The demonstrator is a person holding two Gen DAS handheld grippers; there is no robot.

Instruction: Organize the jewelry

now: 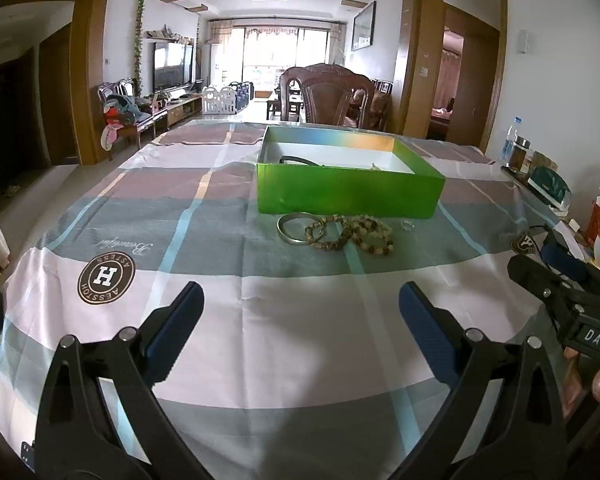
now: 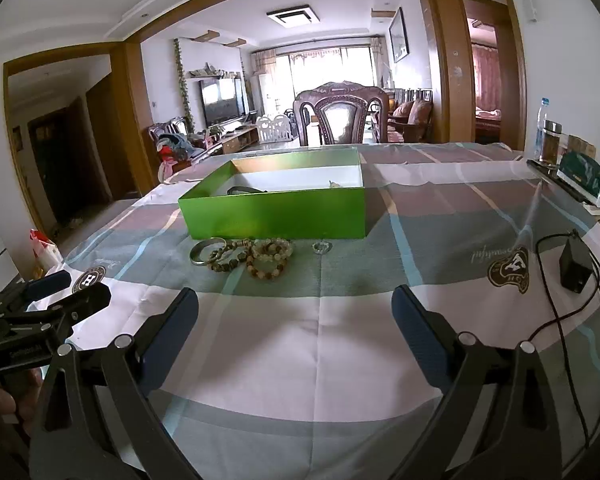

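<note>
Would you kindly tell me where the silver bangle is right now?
The silver bangle lies on the tablecloth before the green box, leftmost, touching the beaded bracelets.

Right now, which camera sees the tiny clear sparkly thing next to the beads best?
The right wrist view: the clear trinket sits apart from the beads, nearer the middle. The left wrist view shows only a faint speck.

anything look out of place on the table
Mostly the jewelry: a metal bangle, beaded bracelets and a small clear piece lie loose on the cloth in front of the green box, not in it.
</note>
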